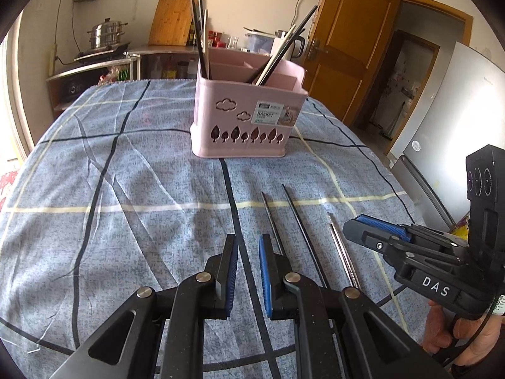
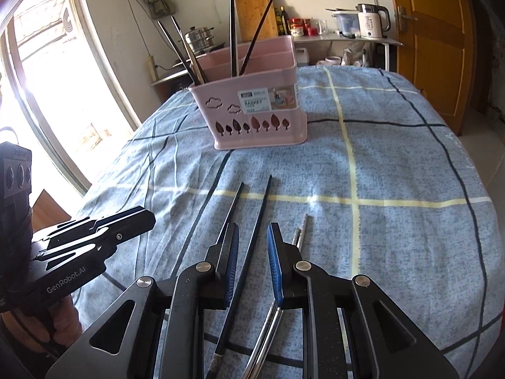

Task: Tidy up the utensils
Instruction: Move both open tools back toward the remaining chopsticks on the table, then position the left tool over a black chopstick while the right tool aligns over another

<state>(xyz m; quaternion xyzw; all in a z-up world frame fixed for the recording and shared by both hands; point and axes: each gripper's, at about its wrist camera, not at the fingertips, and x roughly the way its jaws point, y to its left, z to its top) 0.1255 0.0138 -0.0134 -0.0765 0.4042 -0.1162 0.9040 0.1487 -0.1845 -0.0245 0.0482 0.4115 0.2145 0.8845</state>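
Observation:
A pink utensil basket (image 1: 246,120) (image 2: 258,110) stands on the table with several chopsticks (image 1: 199,31) (image 2: 233,25) upright in its compartments. Two black chopsticks (image 1: 301,230) (image 2: 255,237) and a pair of metal chopsticks (image 1: 342,249) (image 2: 300,230) lie on the cloth in front of it. My left gripper (image 1: 248,246) is open and empty, just left of the black chopsticks. My right gripper (image 2: 252,237) is open and hovers low over one black chopstick, which runs between its fingers. It also shows in the left wrist view (image 1: 378,230), above the metal chopsticks.
A blue checked cloth (image 1: 126,173) (image 2: 394,164) covers the table. Behind it stand a counter with a steel pot (image 1: 105,34), a cutting board (image 1: 172,20), jars and a kettle (image 2: 372,20). A wooden door (image 1: 350,47) and a fridge (image 1: 457,126) are at the right.

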